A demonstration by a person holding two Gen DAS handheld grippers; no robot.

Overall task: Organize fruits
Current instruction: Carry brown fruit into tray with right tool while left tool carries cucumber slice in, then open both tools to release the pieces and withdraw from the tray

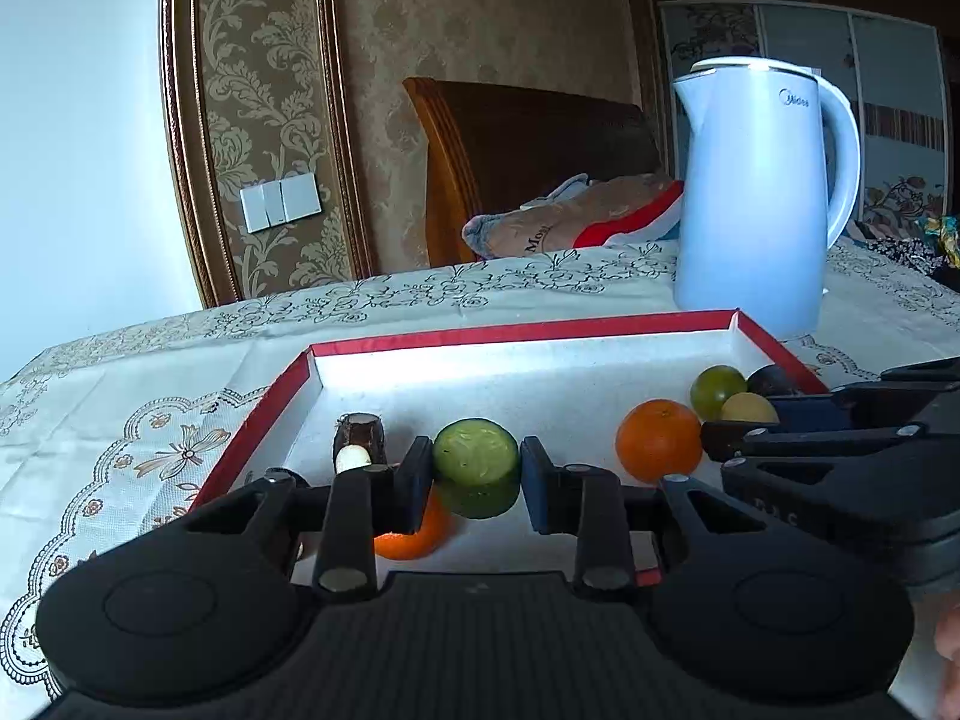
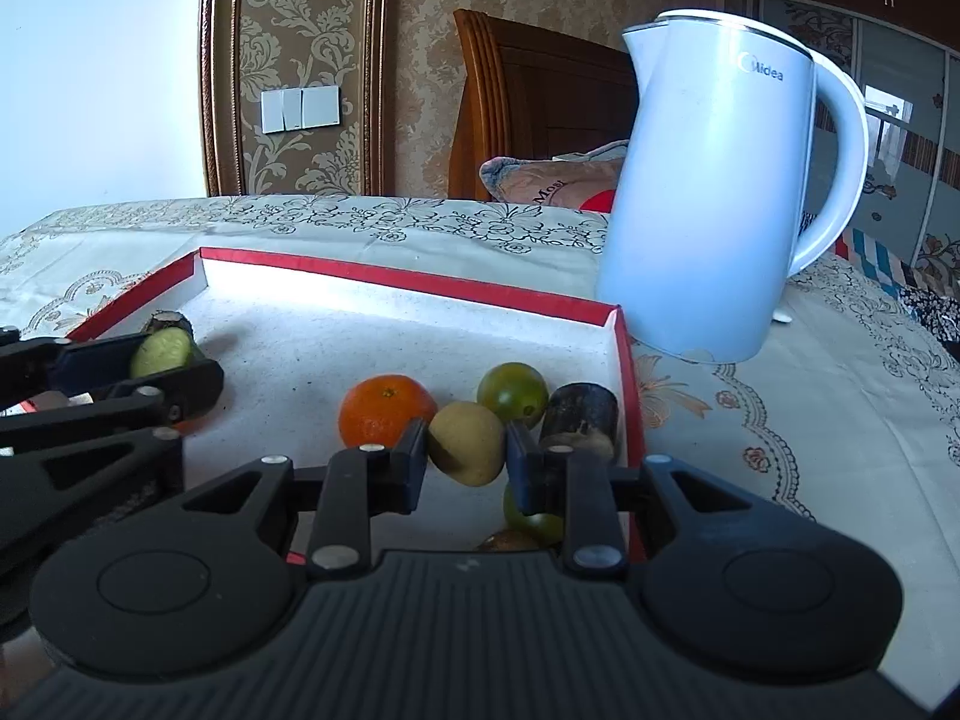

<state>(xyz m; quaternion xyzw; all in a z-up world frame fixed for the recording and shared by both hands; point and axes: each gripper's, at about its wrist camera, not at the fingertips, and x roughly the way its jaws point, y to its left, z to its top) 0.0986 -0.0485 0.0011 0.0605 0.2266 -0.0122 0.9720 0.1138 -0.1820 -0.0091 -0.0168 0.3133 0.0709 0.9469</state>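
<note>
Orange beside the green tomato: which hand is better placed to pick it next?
Neither is free. Left gripper holds the cucumber piece; right gripper holds the yellow fruit. The right sits closer to the orange.

Your red-rimmed shallow cardboard tray (image 2: 420, 285) on the embroidered tablecloth (image 2: 780, 420), pale blue plastic kettle (image 2: 708, 210) behind its right corner, round orange mandarin (image 2: 384, 408) inside, left of the round green fruit (image 2: 513, 393).

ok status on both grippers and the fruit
Left gripper shut on cucumber piece. Right gripper shut on yellow fruit. Both over red tray. Orange close beside right gripper.
</note>
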